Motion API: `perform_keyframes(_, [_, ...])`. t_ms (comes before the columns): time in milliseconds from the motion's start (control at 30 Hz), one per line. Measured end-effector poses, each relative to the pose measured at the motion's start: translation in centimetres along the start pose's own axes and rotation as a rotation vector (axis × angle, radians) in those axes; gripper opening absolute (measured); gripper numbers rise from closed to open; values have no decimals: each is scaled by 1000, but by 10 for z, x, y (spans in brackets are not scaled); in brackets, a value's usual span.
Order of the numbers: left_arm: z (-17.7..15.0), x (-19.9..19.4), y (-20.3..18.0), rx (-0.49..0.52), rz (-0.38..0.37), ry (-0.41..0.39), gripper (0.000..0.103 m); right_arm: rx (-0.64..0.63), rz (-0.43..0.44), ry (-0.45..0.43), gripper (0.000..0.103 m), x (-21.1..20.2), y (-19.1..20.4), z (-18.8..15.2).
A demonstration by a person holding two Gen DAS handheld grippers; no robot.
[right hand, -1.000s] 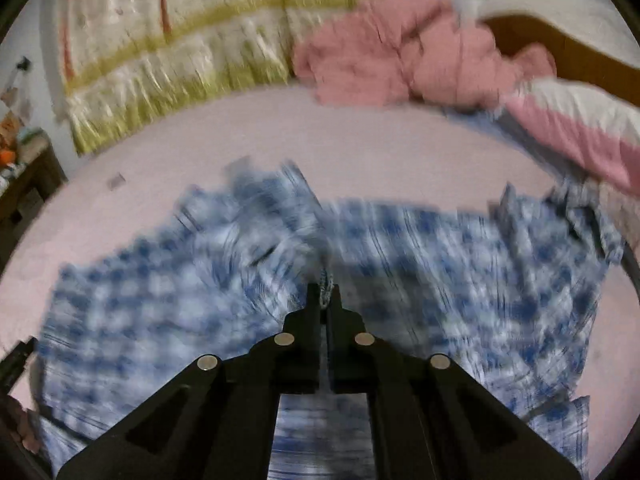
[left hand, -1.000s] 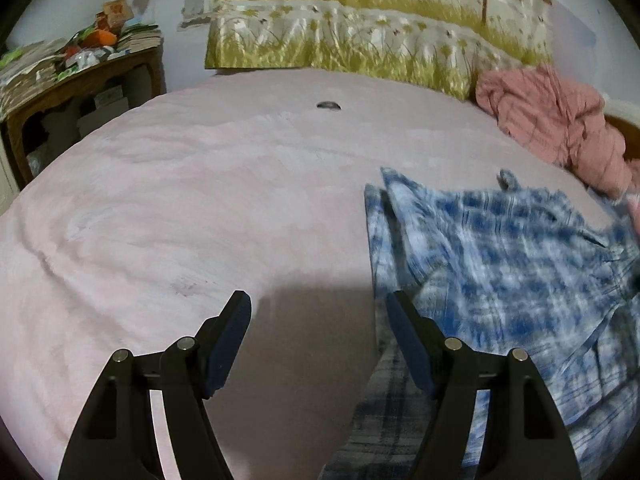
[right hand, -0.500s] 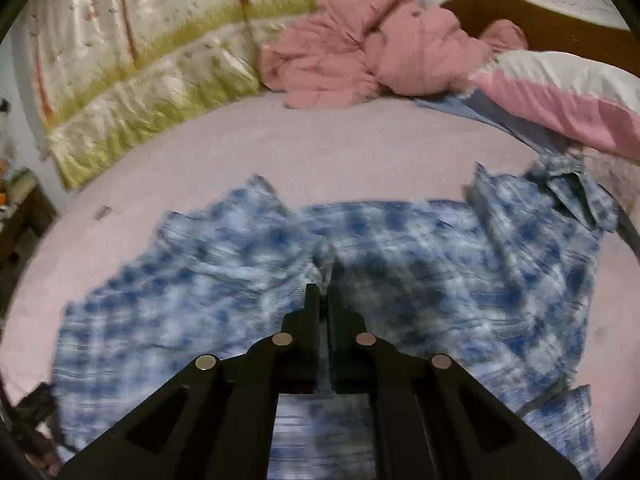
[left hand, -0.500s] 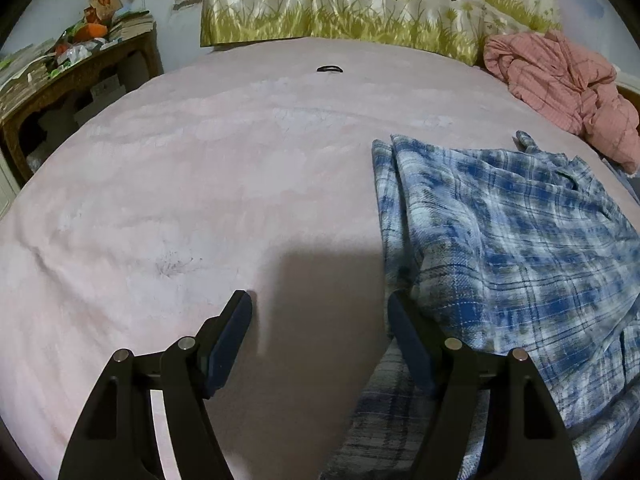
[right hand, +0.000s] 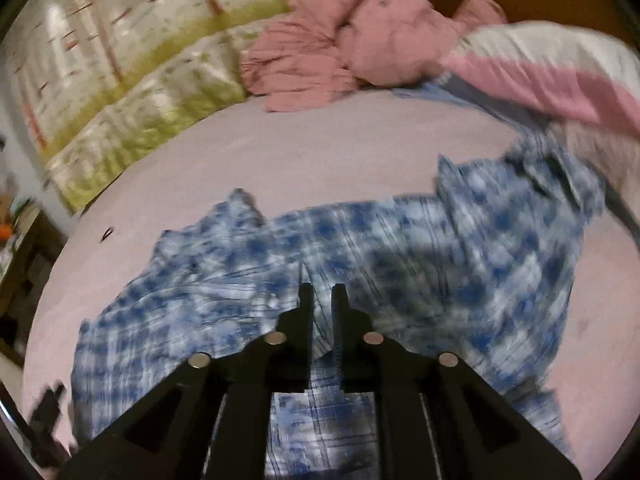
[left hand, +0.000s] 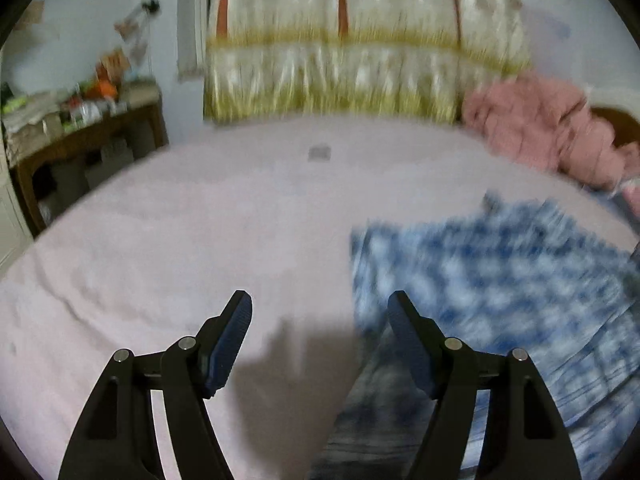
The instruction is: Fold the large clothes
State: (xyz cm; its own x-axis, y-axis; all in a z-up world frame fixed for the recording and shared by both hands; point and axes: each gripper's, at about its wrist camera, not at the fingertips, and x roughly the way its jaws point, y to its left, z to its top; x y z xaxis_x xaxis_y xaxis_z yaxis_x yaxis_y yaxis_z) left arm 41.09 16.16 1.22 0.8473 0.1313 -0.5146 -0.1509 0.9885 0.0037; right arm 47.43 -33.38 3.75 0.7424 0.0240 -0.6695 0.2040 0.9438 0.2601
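Note:
A blue and white plaid shirt (right hand: 440, 256) lies spread on the pink bed; in the left wrist view it (left hand: 500, 272) lies to the right. My left gripper (left hand: 320, 312) is open and empty, hovering over the bed at the shirt's left edge. My right gripper (right hand: 322, 292) is over the middle of the shirt, its fingers slightly apart with a narrow gap, and shirt cloth lies between and under them. Both views are blurred by motion.
A crumpled pink garment (right hand: 344, 40) lies at the head of the bed by a pink and white pillow (right hand: 552, 68). A flowered quilt (left hand: 360, 52) stands along the wall. A cluttered wooden side table (left hand: 80, 136) is at the left. A small dark object (left hand: 319, 153) lies on the sheet.
My right gripper's fingers have parted slightly where they were pinched shut on the shirt. The left wrist view has tilted up and away from the bed. The shirt has settled flatter.

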Motion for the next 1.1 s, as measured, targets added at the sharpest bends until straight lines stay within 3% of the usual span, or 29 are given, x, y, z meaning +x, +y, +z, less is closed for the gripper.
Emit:
perform_keyframes(67, [7,-23,-5,-20,-30,-79,73,-98,-44,-59,27,-21,4,6])
perform_keyframes(167, [21,-68,-26,-22,-1,-218,73,-220,-147,-160,28,-49,-4,15])
perform_keyframes(233, [37,-108,-55,10,-9,-319,76,-214,-152,-187,28,-67,-22,26])
perform_keyframes(300, [53,-138,-82,24,-35,-357,87,-212,-148,-214,29,-83,-40,34])
perform_keyframes(467, [84,-188,-148,27,-195,-388,90,-184,-148,-311,33,-102,-80,52])
perform_keyframes(533, [87,-197,-171,21,-227,-409,103,-164,-171,-328,33,-96,-97,50])
perform_keyframes(600, [87,-196,-192,3,-241,-424,103,-140,-167,-290,33,-83,-113,52])
perform_keyframes(733, [76,-166,-215,-60,-276,-375,103,-130,-220,-254,34,-72,-145,56])
perform_keyframes(833, [54,-132,-222,-34,-295,-330,103,-82,-262,-227,38,-63,-180,58])
perform_keyframes(967, [38,-91,-225,16,-181,-281,103,5,-266,-186,39,-44,-218,56])
perform_keyframes(1100, [33,-72,-218,-30,-245,-231,103,-25,-351,-144,41,-10,-228,52])
